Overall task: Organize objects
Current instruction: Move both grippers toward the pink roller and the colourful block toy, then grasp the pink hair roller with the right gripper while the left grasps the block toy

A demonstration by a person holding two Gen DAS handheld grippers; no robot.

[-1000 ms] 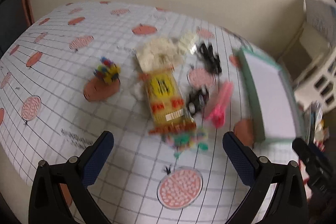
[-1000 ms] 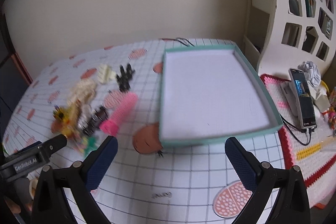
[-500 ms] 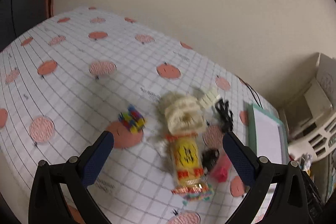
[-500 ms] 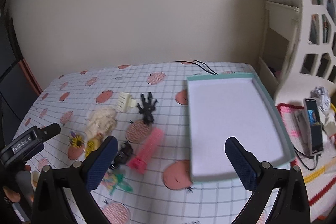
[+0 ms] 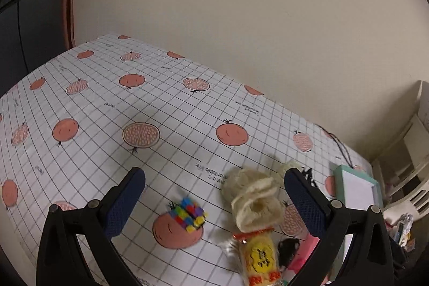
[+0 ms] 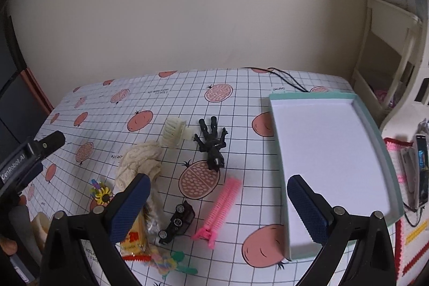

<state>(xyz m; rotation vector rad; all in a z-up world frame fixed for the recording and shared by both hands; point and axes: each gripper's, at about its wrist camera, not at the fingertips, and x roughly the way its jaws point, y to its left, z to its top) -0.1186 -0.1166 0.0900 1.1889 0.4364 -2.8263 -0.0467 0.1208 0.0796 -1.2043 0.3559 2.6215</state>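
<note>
Gridded tablecloth (image 5: pixel 112 109) lies bare leftward; both hand-held grippers (image 5: pixel 214 201) (image 6: pixel 218 208) gape, teal tray (image 6: pixel 375 125) rightmost.

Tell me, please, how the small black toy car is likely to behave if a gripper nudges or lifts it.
The black toy car lies on its side with its wheels showing, so a nudge probably slides it rather than rolls it. It looks small, rigid, probably light, and may pivot if gripped off-centre.

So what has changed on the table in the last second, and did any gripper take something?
Both hand-held grippers pulled up and back from the table, so the objects look farther away. The left hand-held gripper and the right hand-held gripper stayed open and took nothing. The tray, comb, toy car and black figure lie where they were, the tray with nothing in it.
</note>
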